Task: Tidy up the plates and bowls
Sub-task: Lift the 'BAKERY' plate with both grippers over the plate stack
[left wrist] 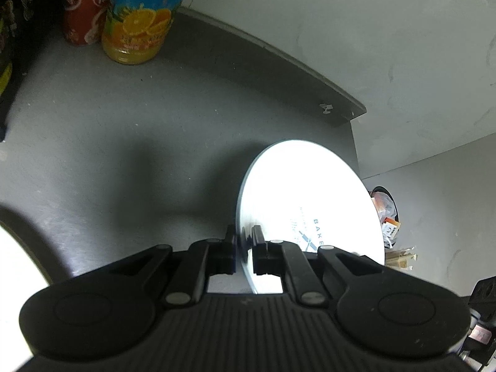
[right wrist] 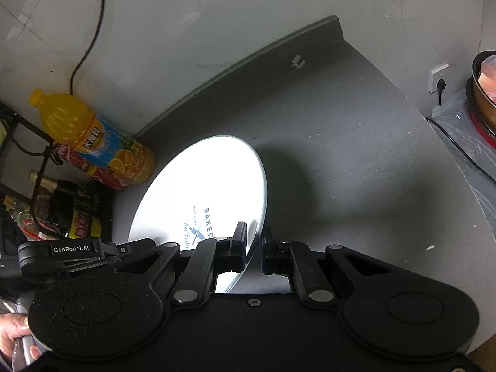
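Note:
A white round plate (left wrist: 307, 192) with a blue bakery logo is held tilted on edge above the grey counter (left wrist: 124, 130). My left gripper (left wrist: 244, 240) is shut on the plate's rim. The same plate (right wrist: 204, 186) shows in the right wrist view. My right gripper (right wrist: 254, 240) straddles the opposite rim: the left finger touches the plate, a small gap shows at the right finger. The left gripper's body (right wrist: 71, 252) shows at the left of the right wrist view. A bright white object (left wrist: 18, 260), cut off by the frame, lies at the left edge.
An orange juice bottle (left wrist: 139, 18) and a red can (left wrist: 83, 12) stand at the back of the counter, by a dark wire rack (right wrist: 28, 167) with bottles. The counter's back ledge (left wrist: 279, 59) meets the wall. A bin with rubbish (left wrist: 386, 214) is beyond the counter's end.

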The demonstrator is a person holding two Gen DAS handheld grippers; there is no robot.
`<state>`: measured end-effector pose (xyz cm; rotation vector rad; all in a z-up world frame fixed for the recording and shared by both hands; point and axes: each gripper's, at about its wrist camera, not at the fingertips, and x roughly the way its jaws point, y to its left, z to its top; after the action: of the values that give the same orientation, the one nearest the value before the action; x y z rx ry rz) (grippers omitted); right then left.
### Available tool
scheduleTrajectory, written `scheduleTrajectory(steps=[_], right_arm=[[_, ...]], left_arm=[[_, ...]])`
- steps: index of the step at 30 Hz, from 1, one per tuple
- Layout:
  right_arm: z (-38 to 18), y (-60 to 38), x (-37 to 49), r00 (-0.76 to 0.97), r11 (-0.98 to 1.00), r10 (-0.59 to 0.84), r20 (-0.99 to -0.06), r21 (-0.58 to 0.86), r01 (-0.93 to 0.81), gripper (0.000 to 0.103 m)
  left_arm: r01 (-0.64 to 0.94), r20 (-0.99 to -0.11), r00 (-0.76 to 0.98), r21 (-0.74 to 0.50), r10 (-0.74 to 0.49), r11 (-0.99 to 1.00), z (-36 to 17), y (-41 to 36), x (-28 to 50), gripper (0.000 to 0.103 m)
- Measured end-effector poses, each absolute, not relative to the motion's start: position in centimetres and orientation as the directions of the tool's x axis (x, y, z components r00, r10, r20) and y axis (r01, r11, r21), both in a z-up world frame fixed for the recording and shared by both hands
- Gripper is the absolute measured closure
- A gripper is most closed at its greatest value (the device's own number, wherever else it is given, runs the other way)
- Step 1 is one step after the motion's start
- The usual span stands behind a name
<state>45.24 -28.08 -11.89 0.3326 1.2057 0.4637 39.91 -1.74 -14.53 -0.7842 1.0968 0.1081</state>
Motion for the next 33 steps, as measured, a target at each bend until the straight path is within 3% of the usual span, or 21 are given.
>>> scheduleTrajectory(steps=[19,33], right_arm=[[-8.5,-21.5,39.2,0.323,0.832,0.553,-0.768,0.523,-0.184,0.094],[-9.0,-16.0,34.0,0.276,0.827,0.562,-0.779,0.525,-0.202,0.094]], left_arm=[[-0.436,-0.812,0.524,-0.516,-0.258,0.737,-10.7,5.3,32.6,0.096],[-0.476,-0.827,0.507,-0.504,-0.244,0.720,-11.7,10.7,25.8,0.096]])
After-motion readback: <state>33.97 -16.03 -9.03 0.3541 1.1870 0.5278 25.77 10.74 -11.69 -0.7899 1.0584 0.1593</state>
